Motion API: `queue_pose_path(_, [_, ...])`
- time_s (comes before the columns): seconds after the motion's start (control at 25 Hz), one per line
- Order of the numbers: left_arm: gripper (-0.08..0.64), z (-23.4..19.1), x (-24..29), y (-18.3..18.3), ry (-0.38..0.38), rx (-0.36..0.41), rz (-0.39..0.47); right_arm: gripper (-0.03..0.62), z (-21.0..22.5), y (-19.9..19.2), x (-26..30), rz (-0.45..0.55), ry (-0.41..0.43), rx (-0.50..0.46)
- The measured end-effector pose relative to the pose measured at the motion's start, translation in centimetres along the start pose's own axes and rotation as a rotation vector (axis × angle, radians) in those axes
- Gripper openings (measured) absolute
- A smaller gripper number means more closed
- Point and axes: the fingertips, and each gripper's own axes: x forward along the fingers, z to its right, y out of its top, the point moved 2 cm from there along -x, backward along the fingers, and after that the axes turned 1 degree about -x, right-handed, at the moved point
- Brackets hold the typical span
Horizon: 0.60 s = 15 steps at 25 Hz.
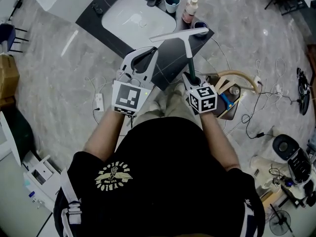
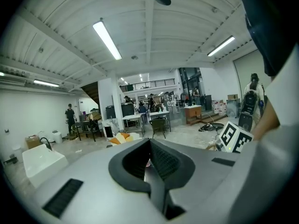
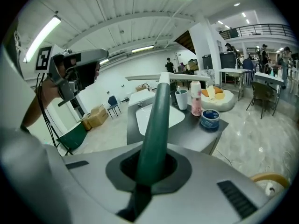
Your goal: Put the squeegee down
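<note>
1. Head view: my right gripper (image 1: 191, 78) pinches the squeegee (image 1: 188, 48) low on its green handle. That leaves the pale blade reaching out over the dark counter (image 1: 170, 60), just beside the sink (image 1: 136, 16). I judge the bare patch of counter under it to be the landing spot. My left gripper (image 1: 148, 58) hovers alongside, clear of the handle, so it does not get in the way
2. Left gripper view: the left gripper (image 2: 152, 164) has its pads pressed together with nothing between them. It looks out across the room, not at the work, so I take it to be idle
3. Right gripper view: the right gripper (image 3: 150, 167) is clamped on the squeegee (image 3: 154, 120), its blade crosswise at the top. A cup (image 3: 181, 98), a pink bottle (image 3: 195, 101) and a blue tub (image 3: 210, 119) crowd the counter (image 3: 194, 136) to the right, so I would lower the blade onto the open near part
</note>
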Motion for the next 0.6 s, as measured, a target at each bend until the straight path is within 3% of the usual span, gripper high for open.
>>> queue_pose_path(0.6, [0.023,-1.5,0.5,-3.0,-0.010,-0.048,-0.043,0.028,4.2,-7.0,8.2,-0.199,-0.106,0.146])
